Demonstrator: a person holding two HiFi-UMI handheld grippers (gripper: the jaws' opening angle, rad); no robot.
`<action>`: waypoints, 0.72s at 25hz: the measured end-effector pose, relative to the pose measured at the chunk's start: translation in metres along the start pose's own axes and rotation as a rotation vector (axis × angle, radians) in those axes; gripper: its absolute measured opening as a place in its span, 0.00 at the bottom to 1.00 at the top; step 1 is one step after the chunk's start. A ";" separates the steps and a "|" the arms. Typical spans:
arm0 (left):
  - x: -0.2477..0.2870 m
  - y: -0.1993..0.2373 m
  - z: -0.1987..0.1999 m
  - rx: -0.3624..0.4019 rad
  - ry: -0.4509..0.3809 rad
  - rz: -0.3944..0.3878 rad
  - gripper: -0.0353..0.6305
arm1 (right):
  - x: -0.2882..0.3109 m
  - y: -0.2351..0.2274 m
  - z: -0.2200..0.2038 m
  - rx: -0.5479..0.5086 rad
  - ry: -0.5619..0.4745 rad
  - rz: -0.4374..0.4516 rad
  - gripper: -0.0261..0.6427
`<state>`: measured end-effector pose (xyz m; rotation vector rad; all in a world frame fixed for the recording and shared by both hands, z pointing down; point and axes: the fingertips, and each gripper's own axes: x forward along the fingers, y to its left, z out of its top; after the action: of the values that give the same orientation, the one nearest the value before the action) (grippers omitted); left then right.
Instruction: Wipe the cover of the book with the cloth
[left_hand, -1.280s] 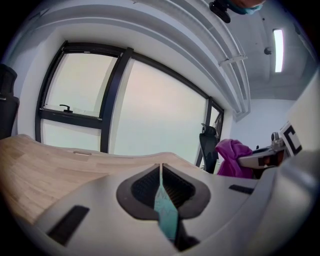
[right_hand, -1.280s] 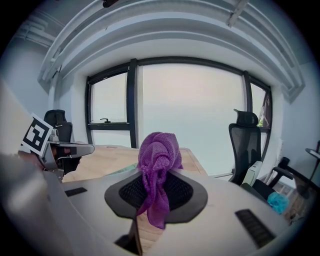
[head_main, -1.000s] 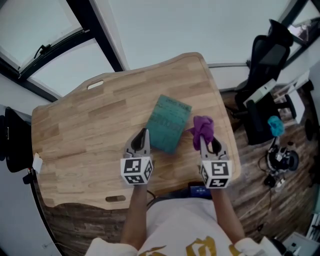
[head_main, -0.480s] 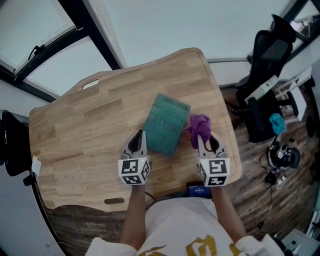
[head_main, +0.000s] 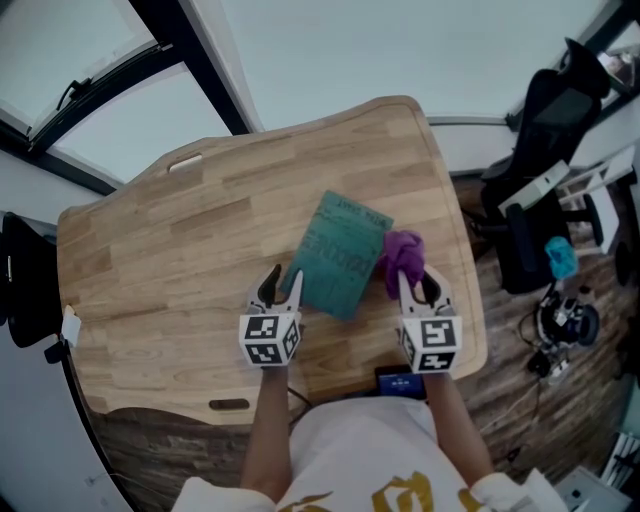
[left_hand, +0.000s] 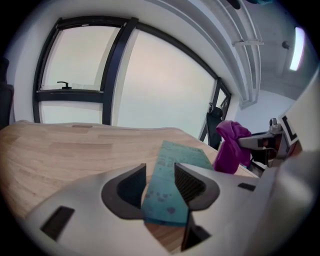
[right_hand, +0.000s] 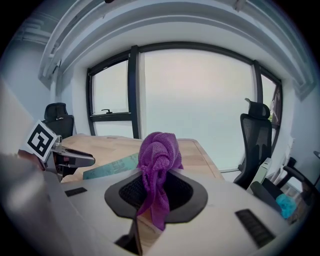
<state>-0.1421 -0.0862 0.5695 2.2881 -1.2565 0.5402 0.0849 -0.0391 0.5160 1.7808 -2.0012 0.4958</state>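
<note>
The thin teal book (head_main: 345, 255) lies flat near the wooden worktop's (head_main: 170, 260) right edge, its long axis slanting away rightward. Its near corner sits between the left gripper's (head_main: 281, 288) opening jaws. The right gripper (head_main: 416, 286) pinches a bunched purple cloth (head_main: 402, 254) just right of it.

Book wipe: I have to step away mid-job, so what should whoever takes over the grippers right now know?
Left gripper: jaws opening, with the near corner of the book between them, not clamped.
Right gripper: shut on the purple cloth, which is bunched up by the book's right edge.
The book lies flat and at an angle on the table, cover up.
Done: cloth picked up, both grippers brought to the book.
Left: steady the book, then wipe the cover. The cloth is not on the cover yet.
</note>
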 end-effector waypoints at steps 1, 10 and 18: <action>0.004 0.000 -0.005 -0.014 0.017 -0.012 0.31 | 0.003 -0.001 -0.002 -0.003 0.004 0.001 0.15; 0.027 0.002 -0.029 -0.045 0.130 -0.049 0.39 | 0.022 -0.007 -0.010 -0.014 0.048 0.021 0.15; 0.026 -0.015 -0.040 -0.018 0.228 -0.149 0.39 | 0.050 -0.009 -0.009 -0.020 0.069 0.051 0.15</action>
<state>-0.1208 -0.0739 0.6136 2.2107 -0.9696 0.7099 0.0893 -0.0776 0.5493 1.6811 -2.0014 0.5442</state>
